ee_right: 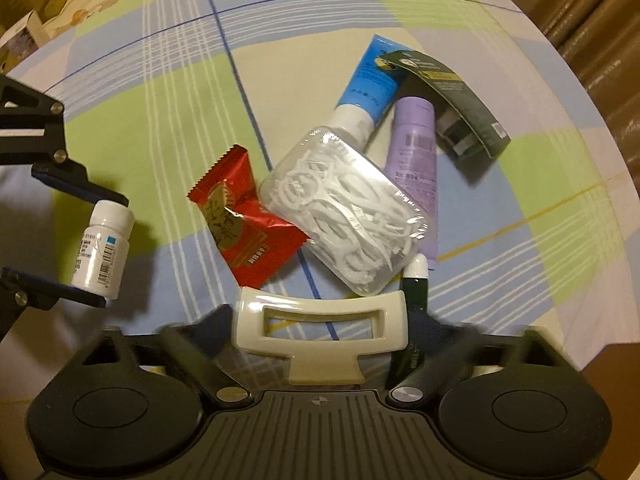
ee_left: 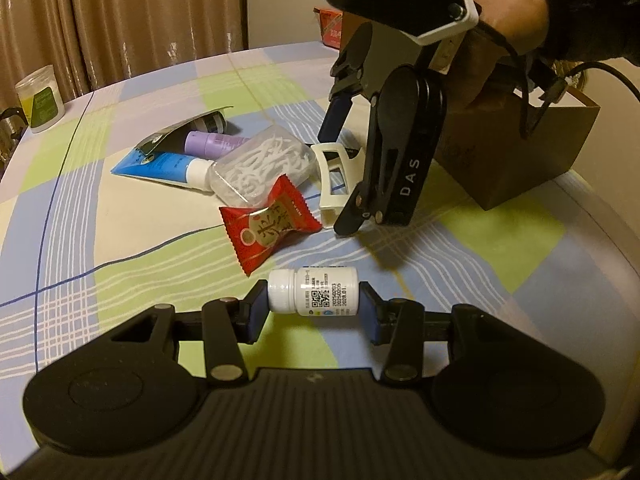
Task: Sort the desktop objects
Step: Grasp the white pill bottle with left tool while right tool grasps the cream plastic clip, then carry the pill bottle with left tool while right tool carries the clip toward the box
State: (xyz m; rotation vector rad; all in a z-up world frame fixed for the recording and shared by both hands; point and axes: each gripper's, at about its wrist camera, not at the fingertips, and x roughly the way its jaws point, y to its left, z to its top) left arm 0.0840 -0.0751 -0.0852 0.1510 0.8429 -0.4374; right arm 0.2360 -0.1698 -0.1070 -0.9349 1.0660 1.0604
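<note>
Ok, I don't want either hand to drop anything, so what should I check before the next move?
1. Left gripper shut on the pill bottle, jaws on cap and base: ok.
2. Bottle lifted off the tablecloth: cannot tell.
3. Right gripper around the white clip: ok; whether the jaws squeeze it: cannot tell.
4. Green tube lies against the clip's end and may get dragged: not ok.
5. Red sachet and floss box lie just ahead of the clip: not ok.
6. Brown box open on top beside the right gripper: ok.

Brown curtains (ee_left: 120, 20) behind checked tablecloth (ee_left: 120, 208); lighting seems dim.
</note>
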